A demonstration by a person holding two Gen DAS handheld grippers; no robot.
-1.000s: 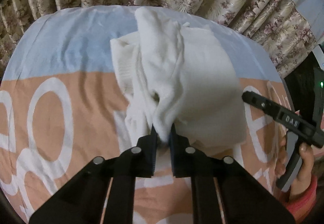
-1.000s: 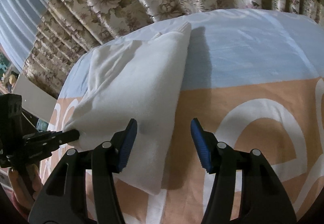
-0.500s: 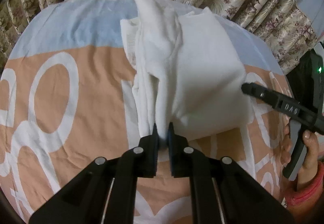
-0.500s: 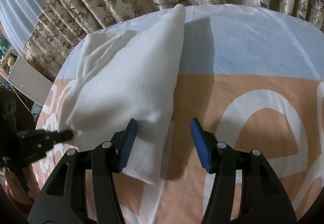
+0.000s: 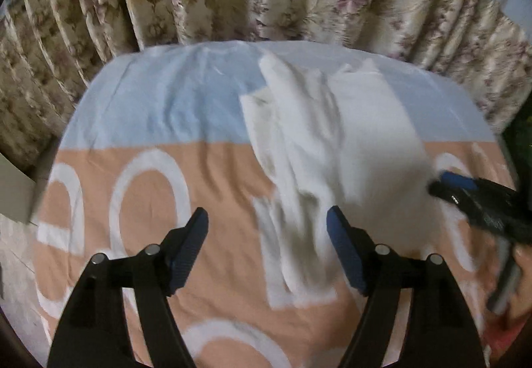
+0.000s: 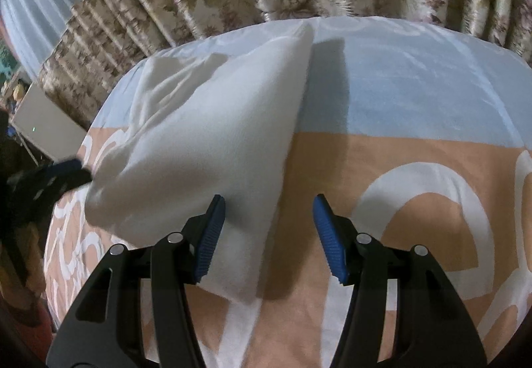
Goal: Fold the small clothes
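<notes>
On the bedsheet [image 5: 139, 121], white garment [image 5: 335, 141], left claw [image 5: 267, 243] spreading, empty, right claw [image 6: 268, 228] parted.

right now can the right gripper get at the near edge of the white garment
Probably yes. The right gripper hangs with jaws apart right over the white garment, whose near edge lies on the bedsheet between them, nothing covering it.

1. Below my claws is a bed [image 5: 159, 108] under a sheet: pale blue along the far side, peach with large white rings and shapes nearer me.
2. A white garment [image 5: 349, 141] lies directly on it, partly folded, bunched into ridges on one side and smooth on the other.
3. It straddles the line where blue meets peach [image 6: 206, 141].
</notes>
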